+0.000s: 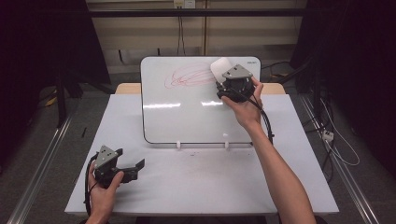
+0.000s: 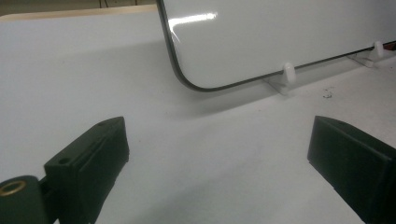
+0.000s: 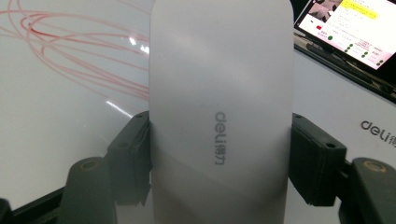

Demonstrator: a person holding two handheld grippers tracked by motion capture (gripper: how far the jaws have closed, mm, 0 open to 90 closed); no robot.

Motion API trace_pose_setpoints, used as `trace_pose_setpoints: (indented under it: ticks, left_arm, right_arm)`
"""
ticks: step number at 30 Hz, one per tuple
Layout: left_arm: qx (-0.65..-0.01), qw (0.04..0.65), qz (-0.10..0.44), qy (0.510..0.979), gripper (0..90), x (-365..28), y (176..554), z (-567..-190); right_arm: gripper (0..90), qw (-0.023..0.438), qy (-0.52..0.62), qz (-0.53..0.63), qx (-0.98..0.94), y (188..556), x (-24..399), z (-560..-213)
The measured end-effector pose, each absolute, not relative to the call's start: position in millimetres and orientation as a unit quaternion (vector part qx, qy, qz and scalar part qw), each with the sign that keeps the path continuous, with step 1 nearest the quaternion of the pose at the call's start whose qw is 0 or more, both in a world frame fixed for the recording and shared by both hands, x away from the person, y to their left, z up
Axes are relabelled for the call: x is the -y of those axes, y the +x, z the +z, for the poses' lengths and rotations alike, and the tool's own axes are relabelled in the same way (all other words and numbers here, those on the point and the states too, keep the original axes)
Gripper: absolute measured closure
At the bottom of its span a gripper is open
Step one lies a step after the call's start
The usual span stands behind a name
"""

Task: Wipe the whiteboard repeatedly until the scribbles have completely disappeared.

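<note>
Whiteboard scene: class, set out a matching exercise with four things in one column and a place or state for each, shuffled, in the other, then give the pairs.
Things:
1. eraser
2. left claw
3. scribble
4. whiteboard

Places or states:
A. red, on the board's upper part
B. open, low over the table's near left
C. propped at a tilt on two white clips
D. clamped in the right claw at the board's top right

Pairs: 1-D, 2-B, 3-A, 4-C

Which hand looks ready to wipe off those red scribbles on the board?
The right. The right gripper already clamps the white eraser beside the red scribbles on the whiteboard. The left gripper sits open and empty, low on the table.
</note>
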State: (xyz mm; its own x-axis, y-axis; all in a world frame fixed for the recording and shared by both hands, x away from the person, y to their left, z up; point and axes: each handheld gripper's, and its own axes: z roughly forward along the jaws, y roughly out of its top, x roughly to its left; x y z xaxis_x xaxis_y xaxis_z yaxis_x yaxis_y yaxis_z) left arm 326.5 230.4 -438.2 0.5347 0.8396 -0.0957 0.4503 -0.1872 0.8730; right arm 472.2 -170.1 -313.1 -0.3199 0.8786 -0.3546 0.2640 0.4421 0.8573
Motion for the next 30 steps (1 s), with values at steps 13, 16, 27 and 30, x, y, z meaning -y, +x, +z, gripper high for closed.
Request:
trace_pose_setpoints:
  ticks: [13, 16, 27, 30]
  left_arm:
    - [-0.434, 0.464, 0.210, 0.743, 5.2, -231, 326, -438]
    - [-0.436, 0.464, 0.210, 0.742, 5.2, -231, 326, -438]
    - [-0.423, 0.461, 0.209, 0.752, 5.3, -221, 325, -439]
    - [-0.417, 0.458, 0.210, 0.756, 5.4, -218, 325, -439]
  right_arm:
    - [31.2, 0.441, 0.398, 0.337, -0.730, 483, 163, -316]
    - [31.2, 0.443, 0.397, 0.338, -0.729, 483, 163, -317]
    - [31.2, 0.461, 0.402, 0.330, -0.719, 481, 157, -319]
    - [31.2, 0.456, 0.404, 0.333, -0.720, 480, 156, -320]
